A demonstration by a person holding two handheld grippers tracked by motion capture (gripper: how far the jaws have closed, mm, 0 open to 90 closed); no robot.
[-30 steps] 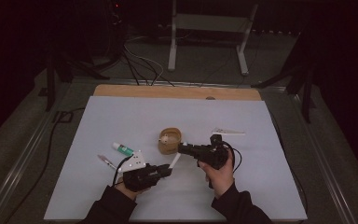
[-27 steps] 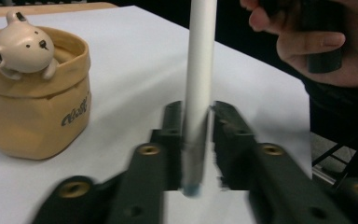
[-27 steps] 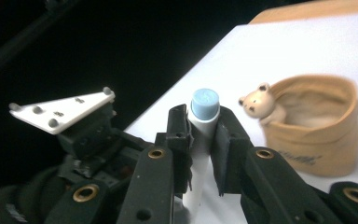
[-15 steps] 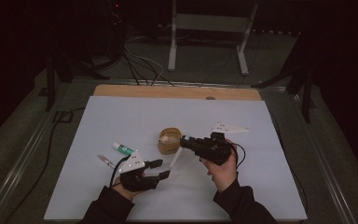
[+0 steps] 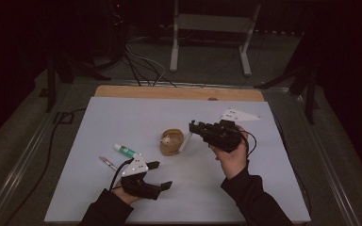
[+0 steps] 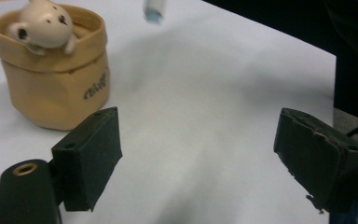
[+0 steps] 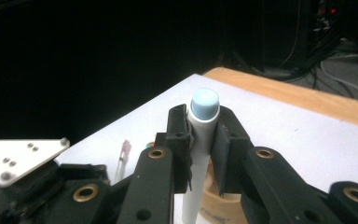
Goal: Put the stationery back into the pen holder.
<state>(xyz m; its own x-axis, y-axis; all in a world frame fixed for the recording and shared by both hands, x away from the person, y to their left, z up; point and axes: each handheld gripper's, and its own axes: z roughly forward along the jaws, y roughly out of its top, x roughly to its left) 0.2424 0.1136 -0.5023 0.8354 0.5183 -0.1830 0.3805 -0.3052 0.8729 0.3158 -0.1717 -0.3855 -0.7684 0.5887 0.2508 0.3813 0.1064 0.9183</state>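
Right tongs (image 7: 200,154): the jaws are pressed on a white pen (image 7: 199,135) with a light blue cap, and they pinch it just below the cap.
Pen, place: in the high view the pen (image 5: 185,142) hangs slanted from the right tongs (image 5: 194,127), in the middle of the table, and its lower end is just beside the right side of the tan cup (image 5: 171,142). I cannot tell if it touches the cup.
Why held so: the grip near one end leaves the long body free, so I judge the pen is being put into the cup or taken away from it.
Left tongs (image 6: 198,158): the jaws have just been opening and now stand spread wide, with only bare table (image 6: 205,93) between them.
Left tongs, place: in the high view the left tongs (image 5: 160,175) rest low at the near left, well apart from the cup. I think this hand waits so as not to disturb the other.
Left gripper view adds: the cup (image 6: 53,70) looks like a folded paper bag, with a small white animal figure (image 6: 44,25) on its rim and some writing on its side. The pen end (image 6: 153,11) shows blurred at the top.
Right gripper view adds: the cap and the exact pinch, which are too small in the high view.
High view adds: a small tube (image 5: 126,150) and a thin stick (image 5: 107,162) lie at the left, near the left tongs.
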